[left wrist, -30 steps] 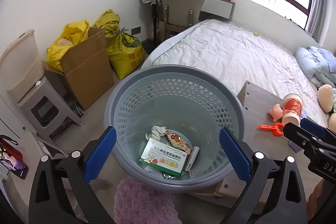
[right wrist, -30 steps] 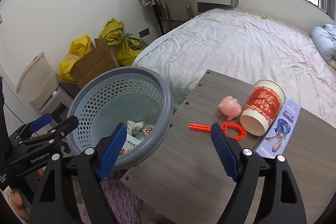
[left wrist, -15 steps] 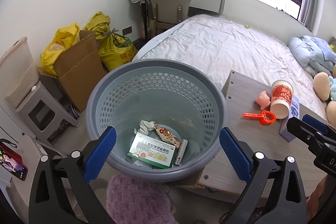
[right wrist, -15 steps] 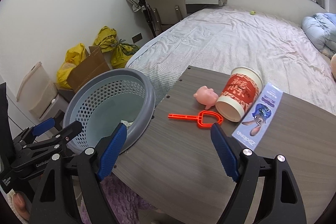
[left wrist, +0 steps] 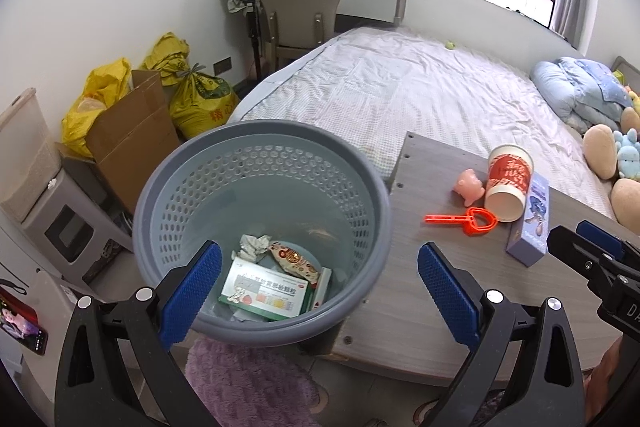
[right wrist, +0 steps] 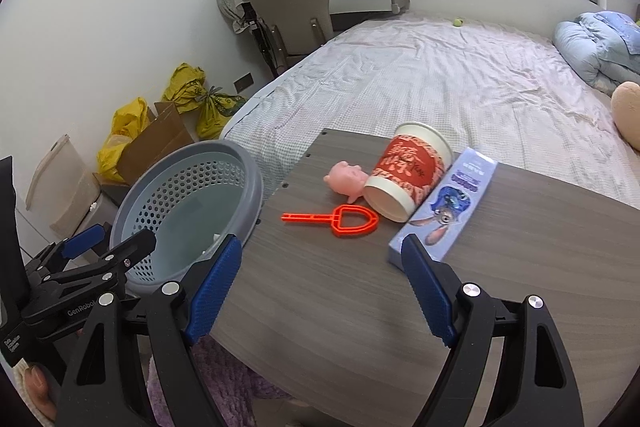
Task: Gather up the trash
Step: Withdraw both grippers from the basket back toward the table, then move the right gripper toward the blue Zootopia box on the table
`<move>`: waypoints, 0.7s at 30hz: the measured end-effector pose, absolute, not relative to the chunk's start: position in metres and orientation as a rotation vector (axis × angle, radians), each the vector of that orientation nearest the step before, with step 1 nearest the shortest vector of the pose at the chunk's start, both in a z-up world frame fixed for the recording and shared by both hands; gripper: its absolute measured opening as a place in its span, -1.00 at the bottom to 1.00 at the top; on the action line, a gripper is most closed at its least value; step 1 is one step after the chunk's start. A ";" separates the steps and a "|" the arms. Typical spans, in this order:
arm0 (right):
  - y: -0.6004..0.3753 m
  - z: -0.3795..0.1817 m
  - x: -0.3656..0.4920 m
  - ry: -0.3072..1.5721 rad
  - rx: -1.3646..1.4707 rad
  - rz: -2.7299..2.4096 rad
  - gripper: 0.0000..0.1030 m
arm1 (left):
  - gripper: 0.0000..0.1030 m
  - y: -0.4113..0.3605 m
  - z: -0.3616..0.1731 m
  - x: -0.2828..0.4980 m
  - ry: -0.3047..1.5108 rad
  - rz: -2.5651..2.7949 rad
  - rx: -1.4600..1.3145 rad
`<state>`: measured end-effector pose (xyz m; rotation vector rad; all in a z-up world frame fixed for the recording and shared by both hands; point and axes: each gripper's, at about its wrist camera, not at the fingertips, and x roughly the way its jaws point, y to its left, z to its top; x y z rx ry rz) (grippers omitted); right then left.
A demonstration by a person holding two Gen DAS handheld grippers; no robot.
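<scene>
Right gripper (right wrist: 320, 279) spread wide with nothing between the blue pads, poised above the grey wood-grain table (right wrist: 340, 327) and aimed down at the clutter on it. Left gripper (left wrist: 318, 291) likewise wide apart and empty, poised over the grey perforated wastebasket (left wrist: 264, 143) beside the table's left edge. Already lying in the basket: a green-and-white medicine box (left wrist: 266, 293), a red snack wrapper (left wrist: 294, 261) and a crumpled tissue (left wrist: 252, 245). Still out on the table: a red-and-white paper cup (right wrist: 408, 173) tipped on its side, mouth toward the camera; a pale blue carton with a cartoon rabbit (right wrist: 444, 205) touching the cup's right side; a pink toy pig (right wrist: 346, 179) just left of the cup; an orange plastic shovel (right wrist: 334, 219) lying flat in front of the pig. Beyond the table a bed with a rumpled white sheet (right wrist: 440, 75); along the wall yellow sacks (left wrist: 100, 99) and a cardboard box (left wrist: 132, 131)
</scene>
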<state>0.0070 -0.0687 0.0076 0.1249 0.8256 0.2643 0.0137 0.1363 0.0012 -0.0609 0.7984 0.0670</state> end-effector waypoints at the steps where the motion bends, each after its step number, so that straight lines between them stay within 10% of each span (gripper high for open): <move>1: -0.073 0.008 0.006 0.826 0.126 0.255 0.52 | 0.88 0.133 0.001 0.015 0.799 0.059 -0.060; 21: -0.151 -0.012 0.008 0.852 0.180 0.060 0.52 | 0.88 0.068 -0.020 0.052 0.850 -0.119 -0.021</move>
